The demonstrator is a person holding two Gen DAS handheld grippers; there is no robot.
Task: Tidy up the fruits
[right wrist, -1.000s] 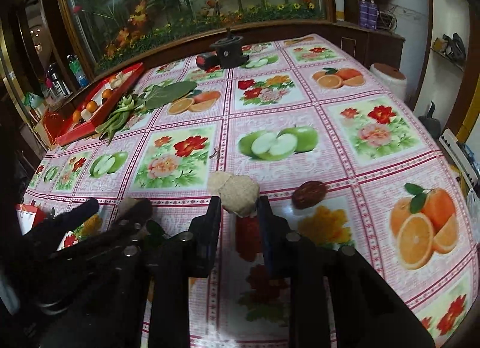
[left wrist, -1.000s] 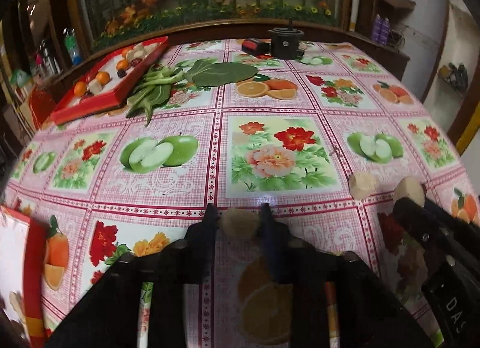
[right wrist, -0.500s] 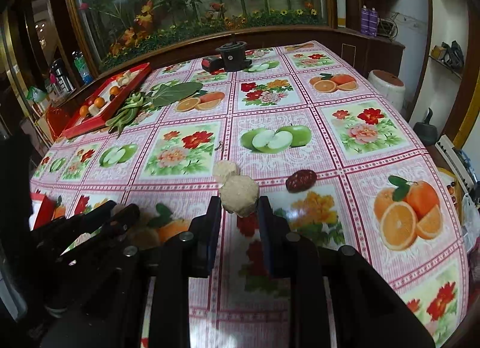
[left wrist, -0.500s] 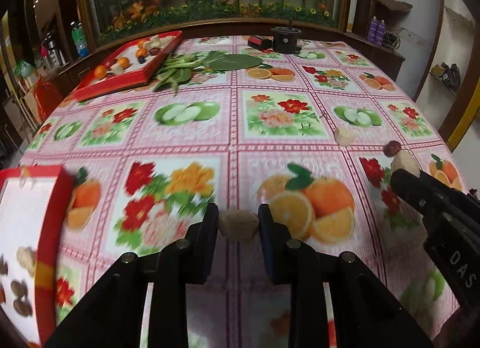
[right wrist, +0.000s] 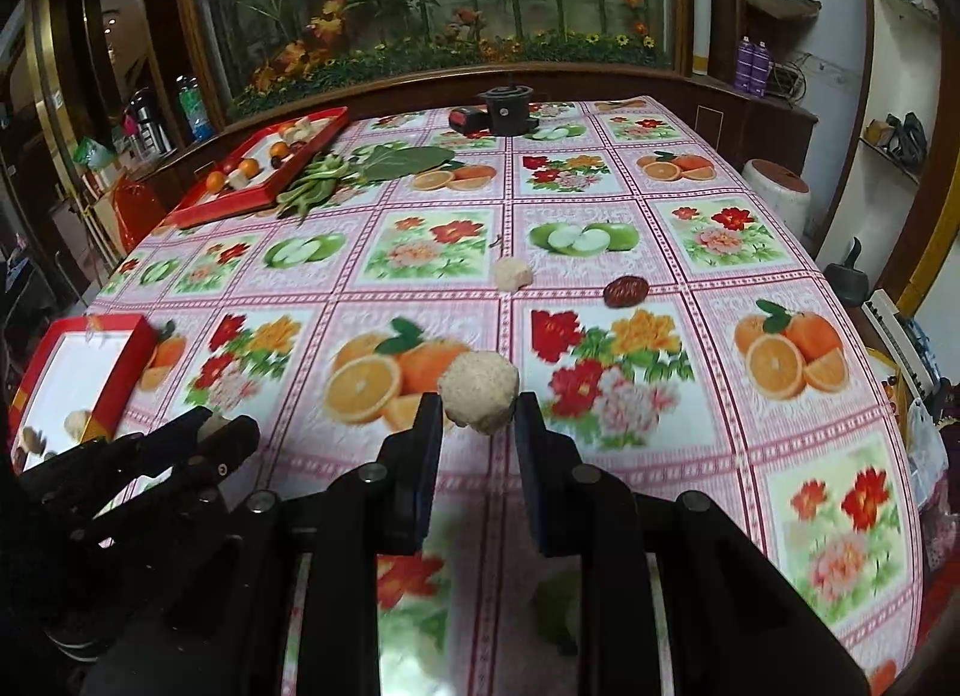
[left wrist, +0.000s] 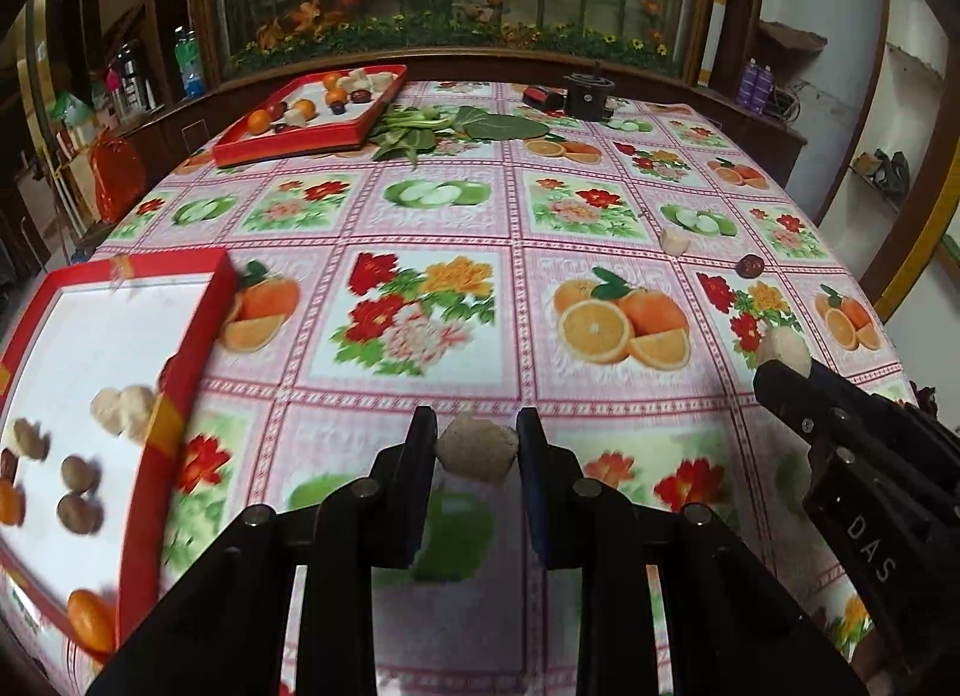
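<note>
Both hands are carrying at once: the left gripper (left wrist: pixel 477 441) is clamped on a pale lump (left wrist: pixel 477 450), and the right gripper (right wrist: pixel 478 414) is clamped on a second pale lump (right wrist: pixel 479 390), each pinched between the tips and held clear above the tablecloth (left wrist: pixel 432 216). From where I stand the step in hand looks like the carry to the near tray (left wrist: pixel 84 348), the red-rimmed one at the left edge of the table, which already holds a pale lump, some brown nuts and an orange piece. To do it well, I'd bring the left one in first, since it is the nearer, lift it over the red rim rather than brushing it, and lower it close beside the matching pale lump (left wrist: pixel 123 408) before letting go, so it doesn't roll among the nuts. The right should hang back a little so the two tools don't knock together over the tray. The lumps are gripped only at the tips, so a steady, level carry matters. One more pale piece (right wrist: pixel 513 274) and a dark red date (right wrist: pixel 625 291) lie loose mid-table, near each other, waiting their turn; the far tray (right wrist: pixel 258 180) sits well apart.
</note>
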